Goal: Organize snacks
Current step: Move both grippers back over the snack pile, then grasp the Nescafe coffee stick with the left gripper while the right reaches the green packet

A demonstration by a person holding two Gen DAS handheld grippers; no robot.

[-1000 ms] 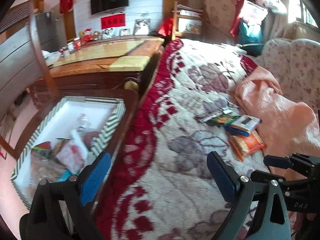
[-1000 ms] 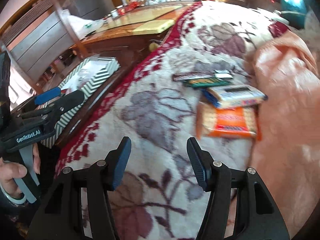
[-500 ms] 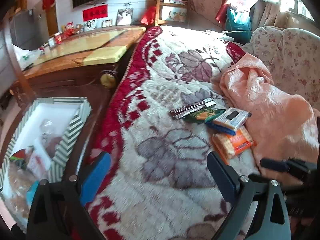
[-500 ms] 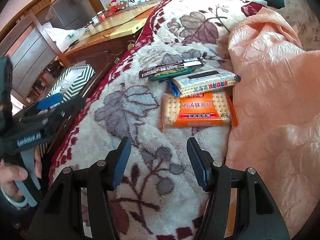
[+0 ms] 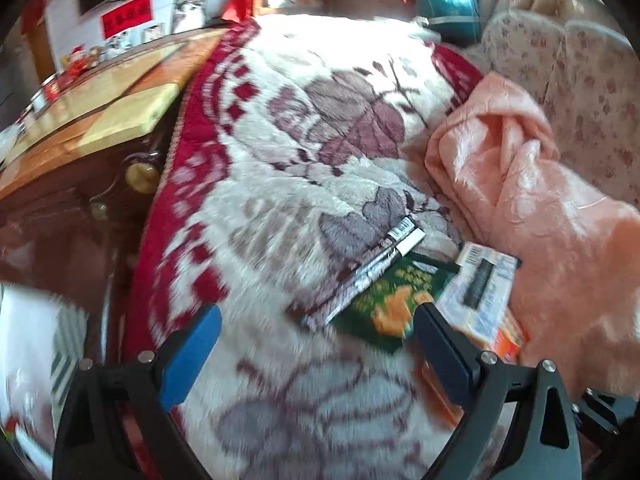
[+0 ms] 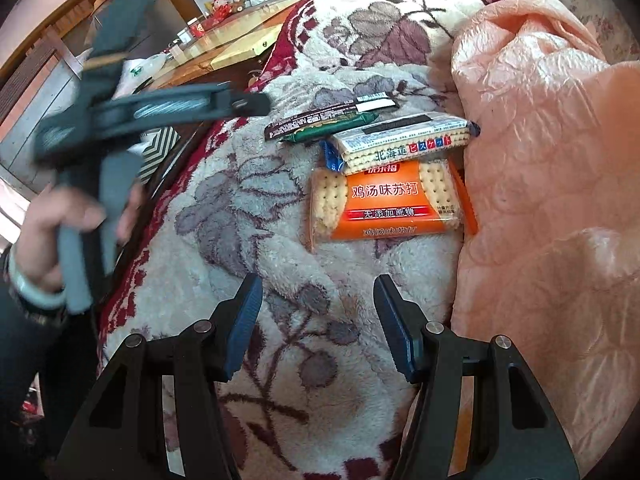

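Note:
Several snack packs lie on a floral blanket: an orange cracker pack, a white-and-blue biscuit pack, a green pack and a black bar. My right gripper is open and empty, just short of the orange pack. My left gripper is open and empty, close over the black bar and green pack, with the biscuit pack by its right finger. The left gripper also shows blurred in the right wrist view.
A pink quilt is bunched right of the snacks. A striped box with snacks stands on a dark wooden chair left of the bed. A wooden table lies beyond it. A floral sofa is at the back right.
My left gripper has swung right, away from the striped box and toward the snack packs. My right gripper has moved closer to the orange cracker pack. Both stay open.

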